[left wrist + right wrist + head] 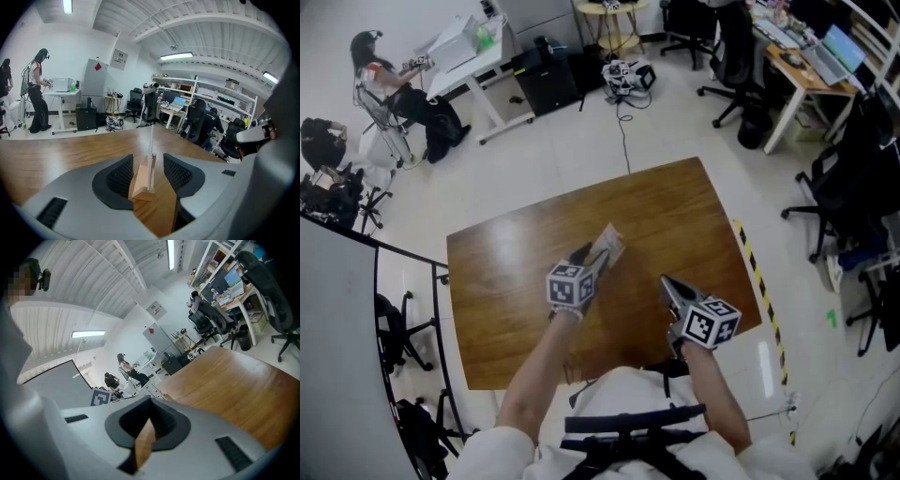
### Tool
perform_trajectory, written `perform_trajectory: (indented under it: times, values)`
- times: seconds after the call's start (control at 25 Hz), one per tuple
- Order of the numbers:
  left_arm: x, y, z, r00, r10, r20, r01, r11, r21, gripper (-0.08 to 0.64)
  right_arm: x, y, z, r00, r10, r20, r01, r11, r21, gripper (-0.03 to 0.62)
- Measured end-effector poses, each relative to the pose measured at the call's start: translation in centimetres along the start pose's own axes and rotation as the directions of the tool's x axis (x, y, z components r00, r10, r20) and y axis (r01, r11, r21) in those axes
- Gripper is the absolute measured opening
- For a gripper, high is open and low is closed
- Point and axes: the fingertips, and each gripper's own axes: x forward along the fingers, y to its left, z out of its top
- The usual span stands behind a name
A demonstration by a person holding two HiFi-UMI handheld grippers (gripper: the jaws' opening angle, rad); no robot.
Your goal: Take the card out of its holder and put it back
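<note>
Card: upright in wooden holder, edge-on, long axis running away between the jaws.
Left gripper: spread, pads clear.
Right gripper: pressed together, empty.

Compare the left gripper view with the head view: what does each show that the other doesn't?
Left gripper view only: the left claw is open, its pads on either side of the wooden holder, with the card standing edge-on in the slot. Head view only: the person's forearms, the left claw's marker cube, and the striped floor tape beside the table. Both: the card in its holder on the wooden table, with the left claw at it.
</note>
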Motion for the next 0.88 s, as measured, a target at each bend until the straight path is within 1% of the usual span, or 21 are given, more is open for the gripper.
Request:
perform_trajectory:
  times: [0.32,0.44,0.52,0.56,0.88]
  values:
    - [1.6,0.4,0.2,1.0,-0.019,0.003,0.019,1.0,0.001,0.204,0.5,-1.4,0.0,1.0,-0.019,-0.016,0.019,1.0,0.02,0.002]
    - [1.9,0.2,0.2,1.0,-0.025,0.005,0.025,1.0,0.008,0.17,0.6,-2.0,0.0,0.999,-0.029,-0.018,0.029,0.999,0.028,0.002]
    - [2.3,0.1,0.2,1.0,-0.027,-0.001,0.027,1.0,0.009,0.163,0.7,-2.3,0.1,0.999,-0.029,-0.02,0.03,0.999,0.031,0.002]
    - [2.4,0.1,0.1,1.0,-0.03,-0.005,0.03,1.0,0.011,0.135,0.8,-2.3,0.1,0.999,-0.027,-0.019,0.028,0.999,0.034,0.0]
    - [3.2,-0.3,0.1,0.998,-0.055,-0.034,0.056,0.998,0.027,0.117,1.0,-2.8,0.2,0.999,-0.03,-0.018,0.031,0.998,0.049,0.002]
